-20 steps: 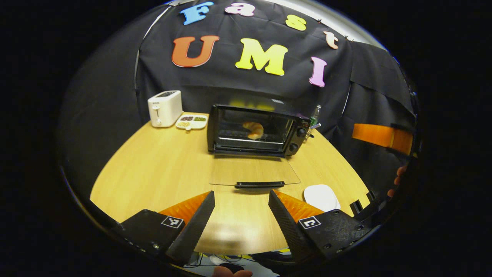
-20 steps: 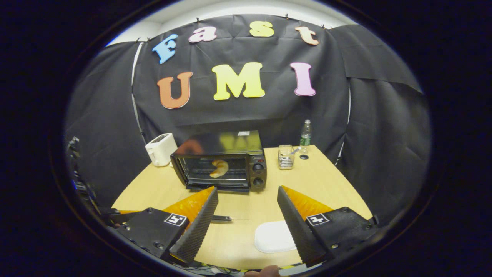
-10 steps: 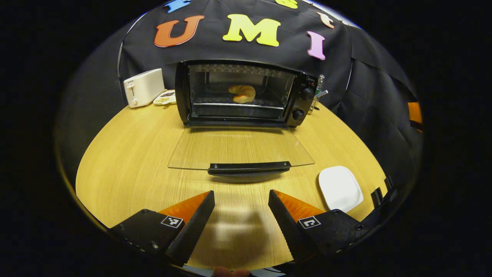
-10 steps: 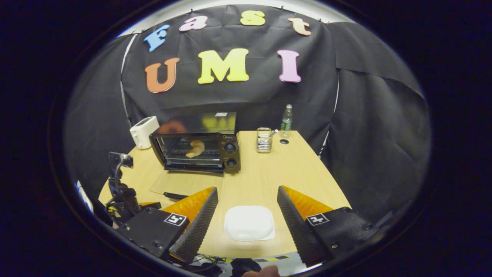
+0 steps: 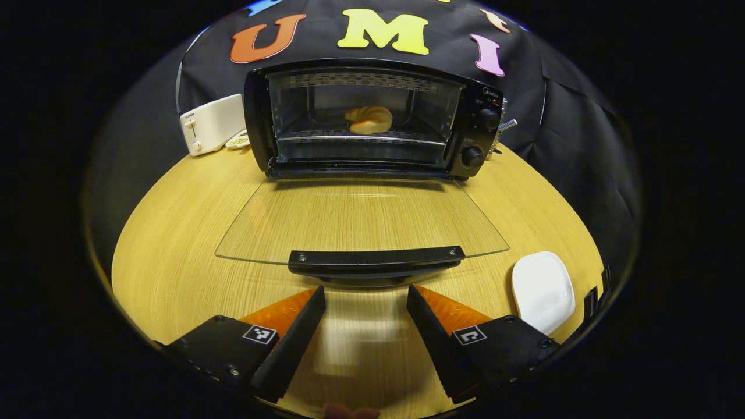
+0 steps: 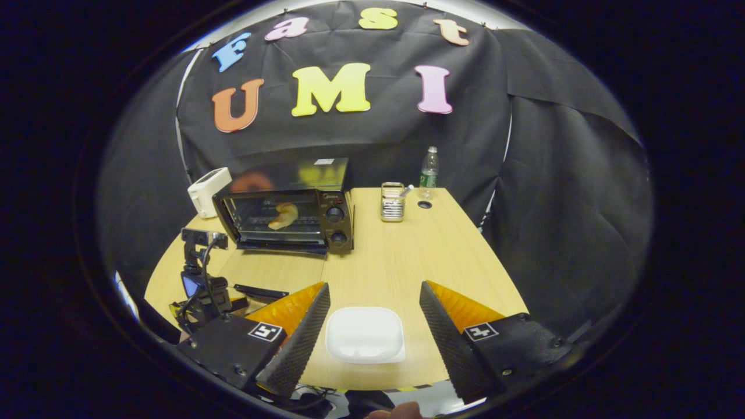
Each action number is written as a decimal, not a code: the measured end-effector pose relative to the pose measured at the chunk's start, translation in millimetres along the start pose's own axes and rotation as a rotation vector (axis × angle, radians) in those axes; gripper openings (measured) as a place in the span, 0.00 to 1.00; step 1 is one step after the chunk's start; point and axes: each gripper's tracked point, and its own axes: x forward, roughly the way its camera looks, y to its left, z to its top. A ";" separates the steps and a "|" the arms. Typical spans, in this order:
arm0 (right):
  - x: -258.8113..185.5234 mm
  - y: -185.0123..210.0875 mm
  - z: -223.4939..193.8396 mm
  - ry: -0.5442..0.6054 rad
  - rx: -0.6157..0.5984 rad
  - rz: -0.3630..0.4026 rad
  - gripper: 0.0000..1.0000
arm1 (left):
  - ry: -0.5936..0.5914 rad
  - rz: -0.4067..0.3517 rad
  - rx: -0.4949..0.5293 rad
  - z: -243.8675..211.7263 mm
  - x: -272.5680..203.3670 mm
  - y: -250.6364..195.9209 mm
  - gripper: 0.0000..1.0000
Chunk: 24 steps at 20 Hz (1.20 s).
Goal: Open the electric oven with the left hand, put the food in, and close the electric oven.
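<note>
From the left gripper view I have the black electric oven (image 5: 372, 119) dead ahead on the light wooden table (image 5: 174, 233), its glass door (image 5: 361, 218) folded flat down onto the tabletop. The door's black bar handle (image 5: 375, 260) sits just beyond the left gripper (image 5: 365, 302), not touching it. Fingers spread wide, nothing between them.

The food, a golden croissant (image 5: 369, 119), lies on the wire rack inside the oven cavity.

The two black control knobs (image 5: 481, 137) are on the oven's right panel. A white toaster (image 5: 210, 122) stands to the oven's left, with a small dish (image 5: 237, 139) partly hidden behind the oven corner. A white rounded-square plate (image 5: 542, 289) lies off to the right near the table edge.

From the right gripper view, the right gripper (image 6: 374, 299) hangs over the near table edge, fingers wide apart, holding nothing; the white plate shows between them on the table below. A clear plastic bottle (image 6: 429, 166) and a wire-mesh holder (image 6: 393, 202) stand at the back of the table, right of the oven.
</note>
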 end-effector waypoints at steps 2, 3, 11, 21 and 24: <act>-0.5 -4.9 -1.5 0.003 0.004 -0.014 0.97 | -0.003 -0.004 0.030 4.6 1.1 -3.0 0.95; 0.0 -5.9 -0.5 0.002 0.012 -0.018 0.97 | -0.001 0.000 0.031 6.2 0.9 -3.5 0.94; -16.4 2.8 10.6 -0.067 0.044 -0.026 0.97 | -0.073 -0.041 0.027 52.6 -31.4 -7.6 0.86; -45.1 14.1 48.2 -0.200 0.075 -0.041 0.97 | -0.417 -0.043 0.043 215.9 -99.1 10.4 0.96; -59.6 31.1 65.6 -0.246 0.076 -0.016 0.97 | -0.510 -0.037 0.042 241.1 -148.3 20.3 0.96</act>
